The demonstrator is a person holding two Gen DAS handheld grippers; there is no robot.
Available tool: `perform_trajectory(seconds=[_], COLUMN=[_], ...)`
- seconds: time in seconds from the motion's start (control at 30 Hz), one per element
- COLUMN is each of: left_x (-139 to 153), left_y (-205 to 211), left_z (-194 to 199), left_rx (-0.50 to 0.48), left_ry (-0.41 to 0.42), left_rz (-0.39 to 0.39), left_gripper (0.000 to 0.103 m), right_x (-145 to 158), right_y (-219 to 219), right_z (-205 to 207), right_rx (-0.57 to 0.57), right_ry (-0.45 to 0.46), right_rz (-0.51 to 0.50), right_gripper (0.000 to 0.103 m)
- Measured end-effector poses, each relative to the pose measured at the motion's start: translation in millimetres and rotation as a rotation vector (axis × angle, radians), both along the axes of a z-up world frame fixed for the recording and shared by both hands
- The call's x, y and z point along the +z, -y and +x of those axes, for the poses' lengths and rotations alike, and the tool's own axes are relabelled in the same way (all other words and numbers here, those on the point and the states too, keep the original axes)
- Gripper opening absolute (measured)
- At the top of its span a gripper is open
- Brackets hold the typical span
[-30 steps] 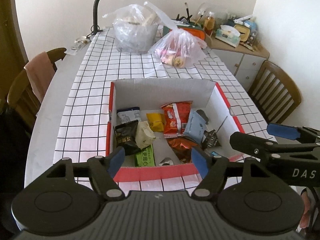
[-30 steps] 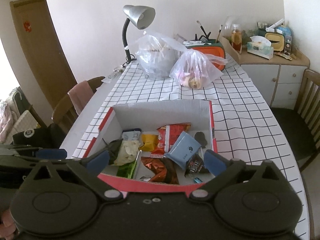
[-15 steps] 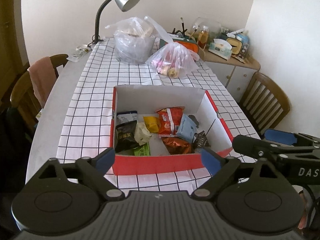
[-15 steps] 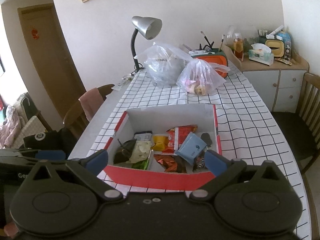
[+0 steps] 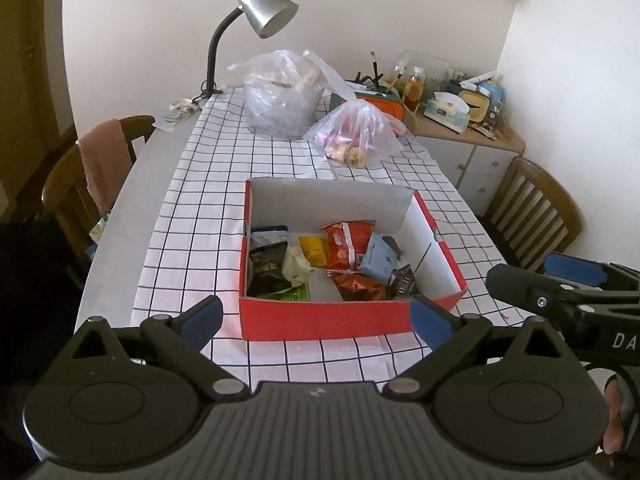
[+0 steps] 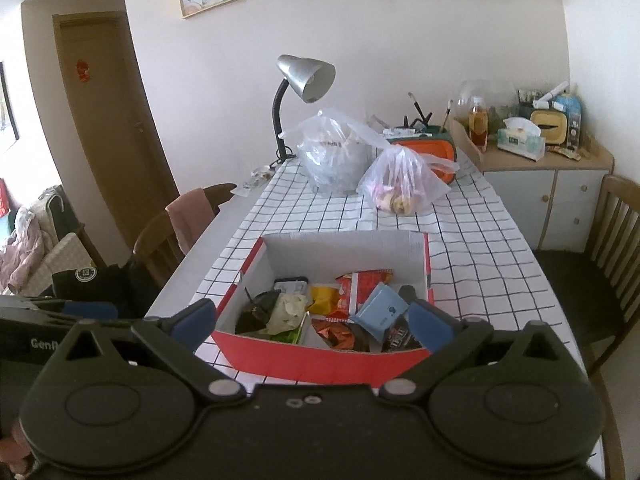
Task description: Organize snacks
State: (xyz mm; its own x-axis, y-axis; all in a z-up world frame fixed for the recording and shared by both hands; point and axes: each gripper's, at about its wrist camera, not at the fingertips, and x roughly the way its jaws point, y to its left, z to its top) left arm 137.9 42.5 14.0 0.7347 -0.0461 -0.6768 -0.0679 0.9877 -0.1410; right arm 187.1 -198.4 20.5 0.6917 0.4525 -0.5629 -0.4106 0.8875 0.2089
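Both tools, left (image 5: 316, 318) and right (image 6: 310, 320), gape released at 6 o'clock of the red snack box (image 5: 320, 320) on the counter (image 5: 192, 240).

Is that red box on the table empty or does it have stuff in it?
Partly full. The open-topped red box holds several snack packets across its floor, among them a red chip bag and a blue pouch.

black left gripper (image 5: 316, 318), blue fingers (image 5: 202, 316), silver screws, ribbed housing.
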Motion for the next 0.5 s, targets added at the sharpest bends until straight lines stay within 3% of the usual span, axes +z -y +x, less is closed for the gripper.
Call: perform_trajectory(seconds=[0.5], left_x=[4], left_y=[4], left_z=[-8], left_rx=[0.026], left_ry=[-0.006], left_rz=[0.010], left_gripper=[0.100], right_x=[5], right_y=[4], right_z=[-12], right_rx=[-0.006], right_ry=[0.035], right_rz=[-0.007], right_gripper=[0.103])
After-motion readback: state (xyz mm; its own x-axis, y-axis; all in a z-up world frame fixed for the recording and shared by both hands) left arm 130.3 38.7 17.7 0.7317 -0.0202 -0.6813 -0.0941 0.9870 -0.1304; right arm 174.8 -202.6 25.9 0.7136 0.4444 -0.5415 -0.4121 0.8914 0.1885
